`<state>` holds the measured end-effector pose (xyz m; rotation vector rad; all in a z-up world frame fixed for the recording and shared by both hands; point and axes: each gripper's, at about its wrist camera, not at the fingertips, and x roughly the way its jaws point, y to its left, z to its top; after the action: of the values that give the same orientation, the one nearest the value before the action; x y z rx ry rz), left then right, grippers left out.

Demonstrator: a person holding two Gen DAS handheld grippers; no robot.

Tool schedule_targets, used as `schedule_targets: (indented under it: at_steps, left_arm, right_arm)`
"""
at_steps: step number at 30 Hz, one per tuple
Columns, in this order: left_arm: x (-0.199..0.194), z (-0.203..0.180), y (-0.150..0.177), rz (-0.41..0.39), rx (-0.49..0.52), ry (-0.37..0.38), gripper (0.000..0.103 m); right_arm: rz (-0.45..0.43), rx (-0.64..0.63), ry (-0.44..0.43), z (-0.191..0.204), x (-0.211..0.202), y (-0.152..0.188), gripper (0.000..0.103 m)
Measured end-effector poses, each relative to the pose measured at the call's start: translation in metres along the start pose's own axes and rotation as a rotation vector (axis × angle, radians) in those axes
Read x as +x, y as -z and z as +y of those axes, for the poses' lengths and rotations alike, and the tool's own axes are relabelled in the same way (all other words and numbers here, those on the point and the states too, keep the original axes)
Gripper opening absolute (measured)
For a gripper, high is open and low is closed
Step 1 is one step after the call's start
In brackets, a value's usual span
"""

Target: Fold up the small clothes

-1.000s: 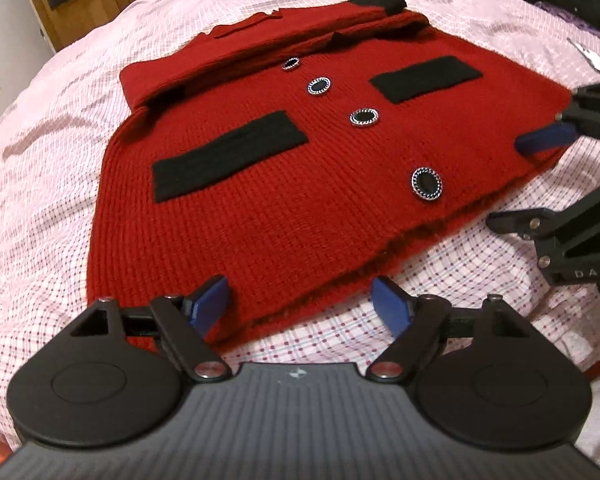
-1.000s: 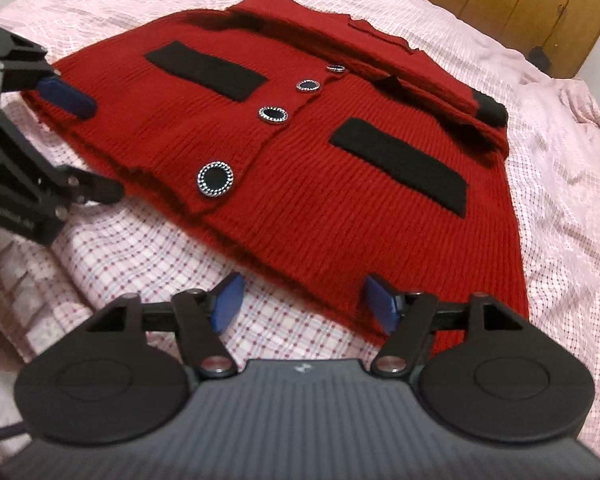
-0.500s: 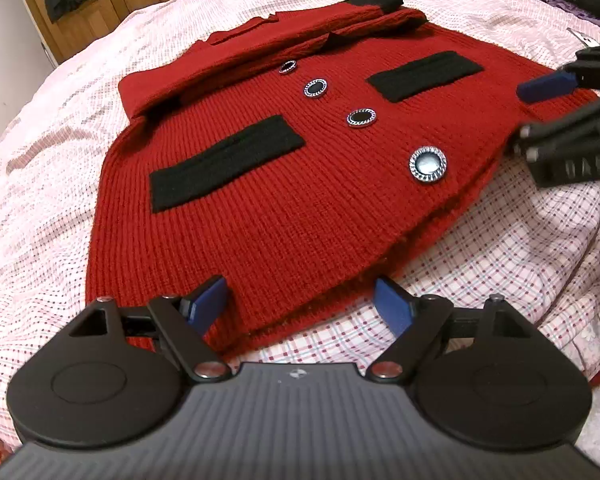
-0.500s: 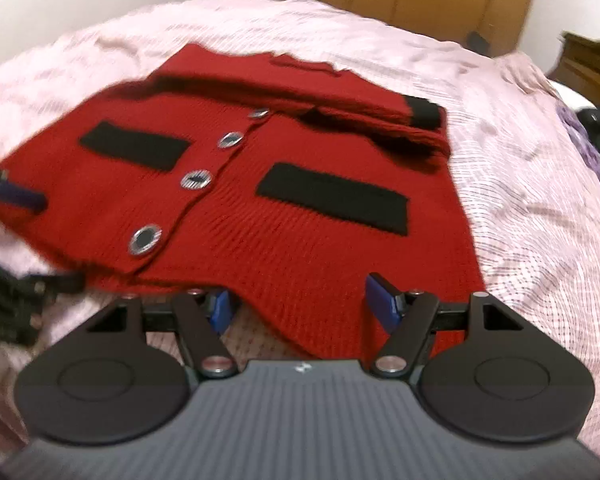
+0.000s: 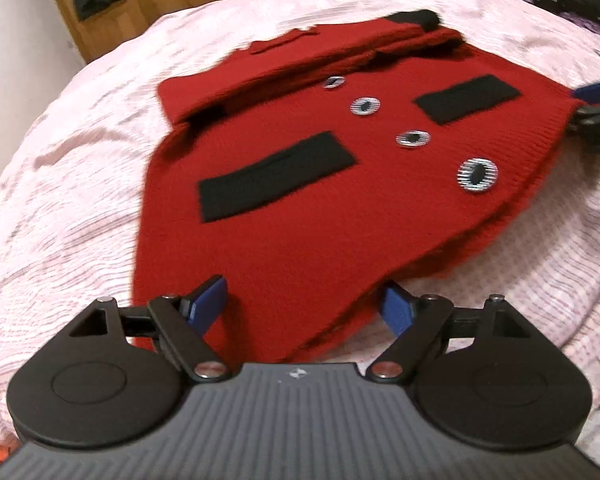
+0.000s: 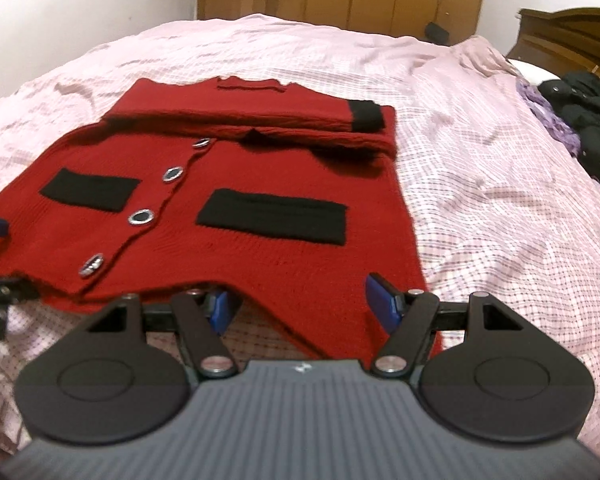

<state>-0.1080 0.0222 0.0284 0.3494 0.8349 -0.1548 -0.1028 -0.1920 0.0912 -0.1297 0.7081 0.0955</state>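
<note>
Since a second ago the right tool (image 6: 300, 306) has swung round to the red cardigan's (image 6: 220, 216) hem corner, rolling level. Both tools' fingers stand apart, gripping nothing; the left tool (image 5: 306, 306) straddles the opposite hem corner. The cardigan lies flat on the bed (image 6: 480, 160), with bare sheet all around.

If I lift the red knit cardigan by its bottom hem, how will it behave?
The red knit cardigan will probably droop, since the hem already ripples on the bedsheet. The folded sleeves lie loose and may slide off. The thick ribbed knit should grip well.
</note>
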Motion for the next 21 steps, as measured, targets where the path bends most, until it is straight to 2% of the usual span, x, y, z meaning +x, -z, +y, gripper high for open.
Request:
schedule_targets:
  at_steps: [5, 9, 17, 21]
  left_arm:
    - [0.004, 0.022, 0.003, 0.009, -0.050, -0.079, 0.085]
    - [0.003, 0.028, 0.003, -0.003, -0.052, -0.078, 0.085]
    - [0.010, 0.015, 0.001, -0.020, 0.010, -0.062, 0.085]
    - [0.013, 0.013, -0.001, -0.033, 0.033, -0.066, 0.084]
  right_arm:
    - [0.002, 0.029, 0.002, -0.009, 0.000, 0.002, 0.069]
    - [0.004, 0.040, 0.000, -0.013, -0.001, 0.006, 0.068]
    - [-0.003, 0.049, -0.018, -0.019, -0.003, 0.011, 0.049]
    - [0.014, 0.054, -0.033, -0.021, 0.003, 0.013, 0.044]
